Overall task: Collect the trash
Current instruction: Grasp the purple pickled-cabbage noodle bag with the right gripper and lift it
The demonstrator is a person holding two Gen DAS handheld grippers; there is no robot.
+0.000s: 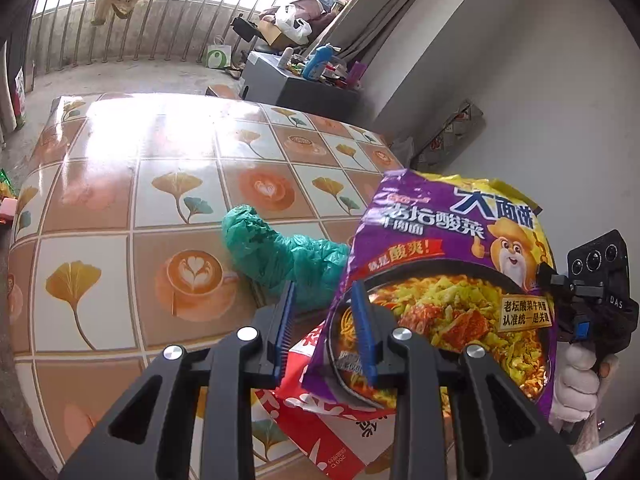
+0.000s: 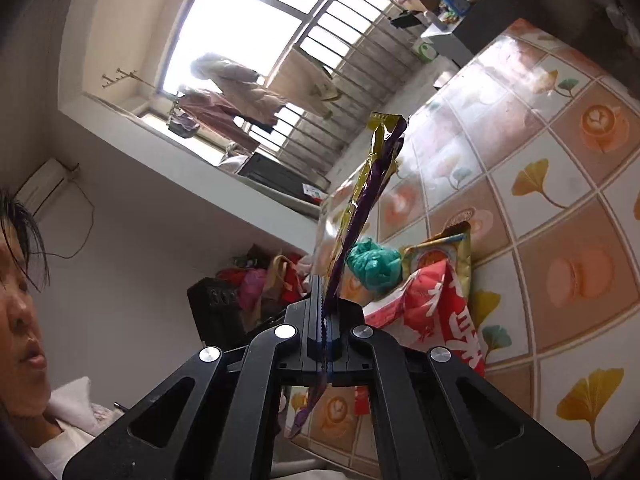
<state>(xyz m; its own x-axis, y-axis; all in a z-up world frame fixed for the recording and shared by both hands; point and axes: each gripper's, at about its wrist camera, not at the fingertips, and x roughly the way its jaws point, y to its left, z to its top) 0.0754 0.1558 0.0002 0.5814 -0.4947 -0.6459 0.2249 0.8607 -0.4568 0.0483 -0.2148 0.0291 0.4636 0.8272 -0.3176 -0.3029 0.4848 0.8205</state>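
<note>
The right gripper (image 2: 323,320) is clamping its fingers on the purple instant-noodle wrapper (image 1: 452,280), lifting it over the tabletop's (image 1: 160,208) near edge. The left gripper's (image 1: 326,328) fingers are standing apart over a red wrapper (image 1: 320,412) beside a crumpled green bag (image 1: 280,252); sunlight is glaring off the tile-patterned cover.

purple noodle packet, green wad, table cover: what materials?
Purple noodle packet: glossy printed plastic film, likely; it creases and shines. Green wad: thin crumpled plastic, probably a bag; fine matte wrinkles. Table cover: looks like glossy printed vinyl; strong window glare.
</note>
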